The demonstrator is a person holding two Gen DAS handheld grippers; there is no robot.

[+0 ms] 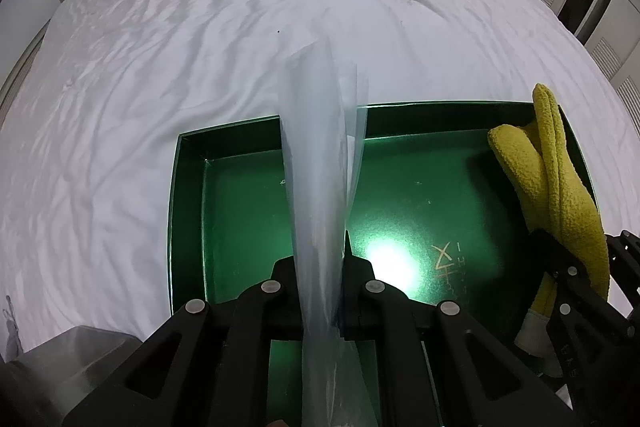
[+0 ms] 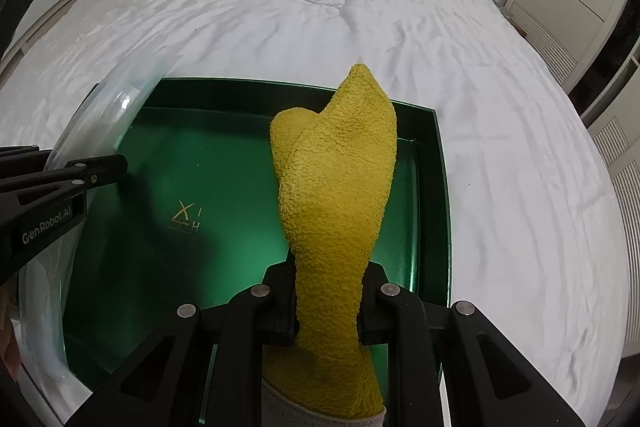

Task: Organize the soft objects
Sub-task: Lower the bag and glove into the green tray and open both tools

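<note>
The left tongs [image 1: 320, 263] pinch a clear plastic sheet [image 1: 320, 155], which rises between the fingers and curls over a green tray [image 1: 188, 211]. The tray lies on a bed's wrinkled white sheet [image 1: 160, 67]. At the right edge, the right tongs [image 1: 568, 267] grip a yellow sock [image 1: 560, 179] over the tray's far right corner.

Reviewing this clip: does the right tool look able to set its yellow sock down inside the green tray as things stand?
Probably yes. The right tool grips the yellow sock directly above the green tray, whose floor below looks bare; the left tool with its clear plastic bag stays at the far side.
</note>
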